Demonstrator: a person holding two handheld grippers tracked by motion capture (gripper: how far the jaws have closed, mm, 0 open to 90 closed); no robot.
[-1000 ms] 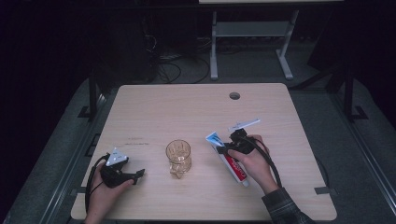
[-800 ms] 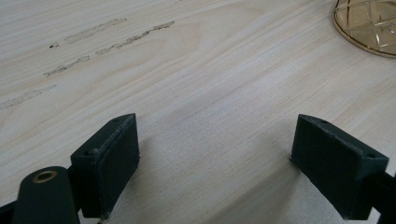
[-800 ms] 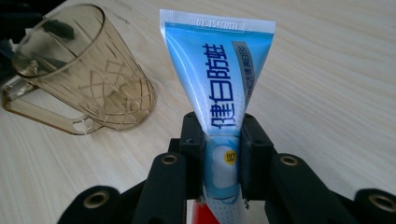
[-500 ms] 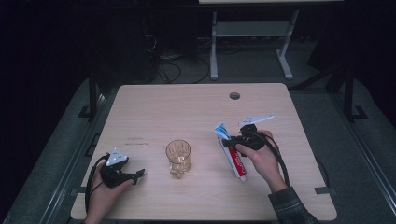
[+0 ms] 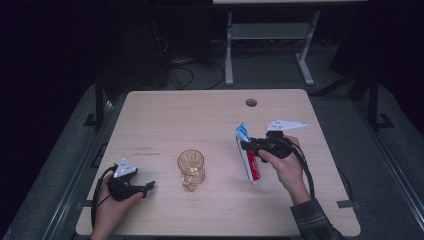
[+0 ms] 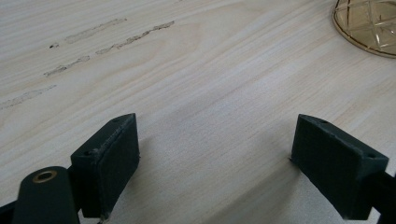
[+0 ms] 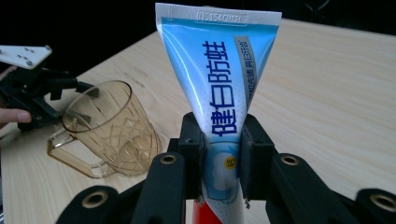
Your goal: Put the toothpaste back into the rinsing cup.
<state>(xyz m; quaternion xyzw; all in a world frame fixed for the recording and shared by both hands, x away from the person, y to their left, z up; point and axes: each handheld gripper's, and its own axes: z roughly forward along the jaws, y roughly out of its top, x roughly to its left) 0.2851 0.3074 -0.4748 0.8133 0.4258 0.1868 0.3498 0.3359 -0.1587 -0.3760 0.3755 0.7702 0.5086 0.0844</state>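
Note:
A blue, white and red toothpaste tube (image 5: 246, 152) is lifted off the table at the right, its flat crimped end up (image 7: 219, 60). My right gripper (image 5: 246, 145) is shut on the tube's middle, both pads pressing its sides (image 7: 220, 156). An amber glass mug (image 5: 191, 168) with a cut pattern stands upright at the table's centre front (image 7: 109, 133). My left gripper (image 5: 148, 187) rests low at the front left, open, jaws wide apart over bare wood (image 6: 215, 158). The mug's rim (image 6: 366, 25) shows at the top right of the left gripper view.
The light wooden table (image 5: 185, 120) has a round cable hole (image 5: 251, 102) near its far edge. Faint dark marks (image 6: 93, 39) lie on the wood ahead of the left gripper. A metal stand (image 5: 270, 45) and cables sit on the dark floor behind.
My right gripper has raised the toothpaste tube off the table and tipped it more upright, shifting slightly right. The left gripper and the mug have stayed put.

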